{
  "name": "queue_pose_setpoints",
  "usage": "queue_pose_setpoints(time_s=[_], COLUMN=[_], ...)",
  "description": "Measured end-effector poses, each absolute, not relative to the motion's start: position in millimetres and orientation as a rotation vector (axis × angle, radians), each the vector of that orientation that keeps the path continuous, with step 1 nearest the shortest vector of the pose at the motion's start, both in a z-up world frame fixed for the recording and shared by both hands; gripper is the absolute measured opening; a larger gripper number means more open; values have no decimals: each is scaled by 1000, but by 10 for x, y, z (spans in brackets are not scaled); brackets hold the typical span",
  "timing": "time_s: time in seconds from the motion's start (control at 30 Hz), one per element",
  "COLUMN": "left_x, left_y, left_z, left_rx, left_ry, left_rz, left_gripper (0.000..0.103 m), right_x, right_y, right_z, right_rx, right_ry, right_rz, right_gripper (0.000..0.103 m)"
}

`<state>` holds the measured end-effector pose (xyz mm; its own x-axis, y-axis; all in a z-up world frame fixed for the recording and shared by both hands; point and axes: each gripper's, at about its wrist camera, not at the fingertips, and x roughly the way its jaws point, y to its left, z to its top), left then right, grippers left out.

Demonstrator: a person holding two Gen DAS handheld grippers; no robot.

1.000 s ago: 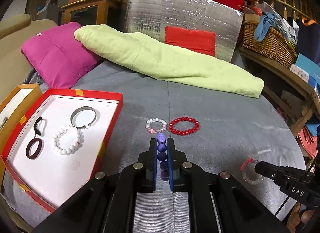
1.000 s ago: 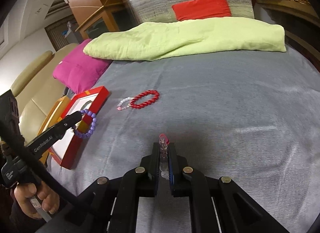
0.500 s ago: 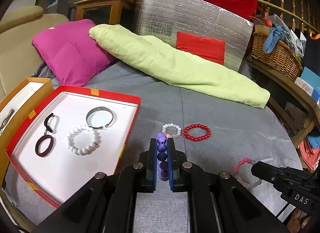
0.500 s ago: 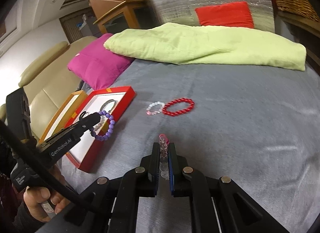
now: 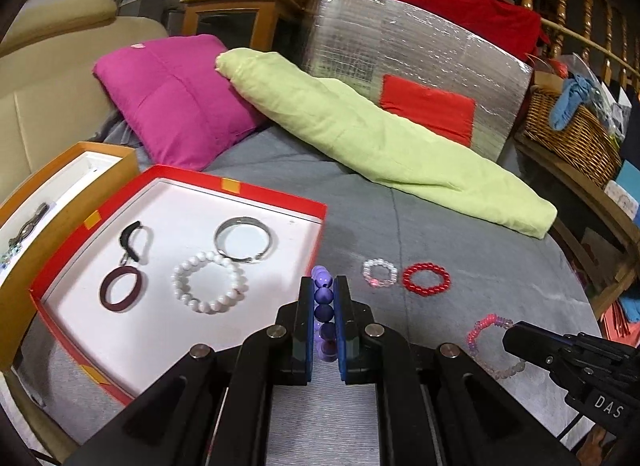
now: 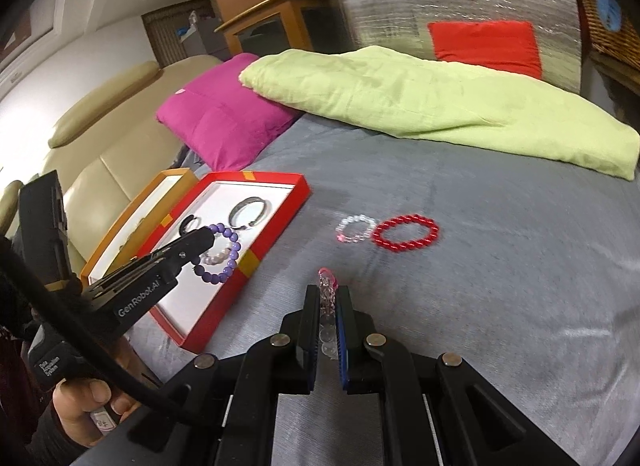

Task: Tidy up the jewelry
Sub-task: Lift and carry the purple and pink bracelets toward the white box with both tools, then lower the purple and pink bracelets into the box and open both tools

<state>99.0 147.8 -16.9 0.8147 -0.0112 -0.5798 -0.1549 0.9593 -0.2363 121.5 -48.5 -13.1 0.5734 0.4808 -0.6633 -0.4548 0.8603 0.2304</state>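
My left gripper (image 5: 323, 286) is shut on a purple bead bracelet (image 5: 321, 277), just right of the red tray (image 5: 240, 187). In the right wrist view that left gripper (image 6: 206, 236) dangles the purple bracelet (image 6: 224, 262) over the tray's (image 6: 280, 221) near side. The tray's white floor holds a silver bangle (image 5: 245, 240), a white pearl bracelet (image 5: 209, 282), a dark ring (image 5: 121, 290) and a black clasp (image 5: 132, 242). My right gripper (image 6: 328, 292) is shut on a pink-and-clear bracelet (image 6: 327, 280) above the grey bedspread. A clear bead bracelet (image 6: 356, 227) and a red bead bracelet (image 6: 406, 231) lie side by side on the bed.
An open orange box (image 5: 100, 157) stands left of the tray. A magenta pillow (image 5: 180, 101), a lime-green rolled blanket (image 5: 380, 145) and a silver foil panel (image 5: 420, 53) lie at the back. A wicker basket (image 5: 572, 137) sits far right. A hand (image 6: 80, 406) grips the left handle.
Both grippers have moved left toward the red tray, each still shut on its bracelet. The purple bracelet now hangs over the tray instead of outside its edge.
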Motion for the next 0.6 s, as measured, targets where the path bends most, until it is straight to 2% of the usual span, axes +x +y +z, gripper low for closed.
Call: queue_pose_setpoints(time_s=[0.6], left_x=[978], left_y=[2009], left_z=[-233], left_rx=[-407], left_ry=[639], left_rz=[203], left_gripper=[9], right_x=[1323], right_y=[235], right_z=[59], right_rx=[-45], right_ry=[769], right_rz=[650], right_gripper=[8])
